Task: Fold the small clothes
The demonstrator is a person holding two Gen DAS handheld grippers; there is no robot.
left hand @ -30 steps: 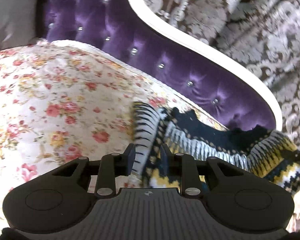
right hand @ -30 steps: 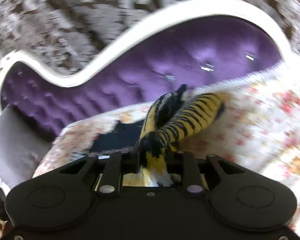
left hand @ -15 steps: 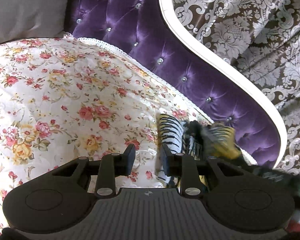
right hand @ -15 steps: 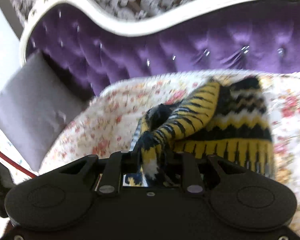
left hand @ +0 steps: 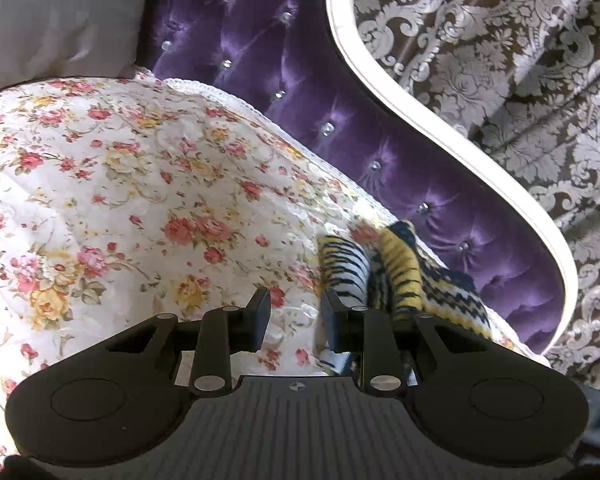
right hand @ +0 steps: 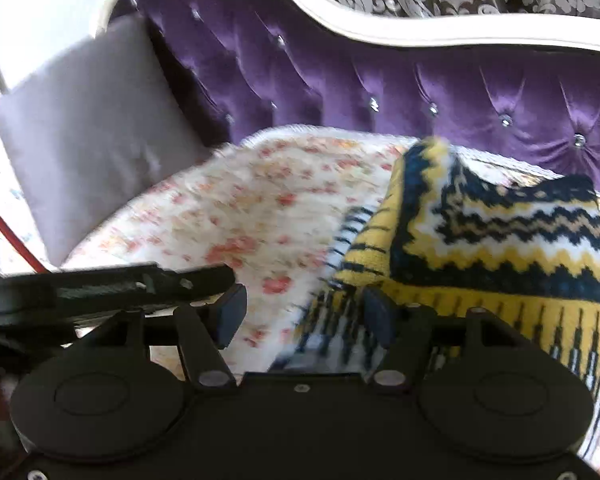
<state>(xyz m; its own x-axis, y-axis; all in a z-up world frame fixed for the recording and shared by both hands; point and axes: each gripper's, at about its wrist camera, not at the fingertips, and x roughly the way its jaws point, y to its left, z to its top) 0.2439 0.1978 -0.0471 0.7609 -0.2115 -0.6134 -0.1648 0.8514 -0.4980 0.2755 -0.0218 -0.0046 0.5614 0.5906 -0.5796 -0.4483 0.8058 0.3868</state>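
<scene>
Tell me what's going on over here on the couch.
A person with a gripping tool in each hand is folding a small yellow, navy and white knit sweater on a floral cover over a purple tufted sofa. The right tool is opening, its pads off the knit, which lies folded by its right finger. The left tool has only floral cover in its gap.

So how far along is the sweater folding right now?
Done: the sweater lies doubled over on the floral cover. In hand: the right gripper is opening, its jaws clear of the knit; the left gripper grips nothing. Left: the striped sleeve sticks out, untucked.
</scene>
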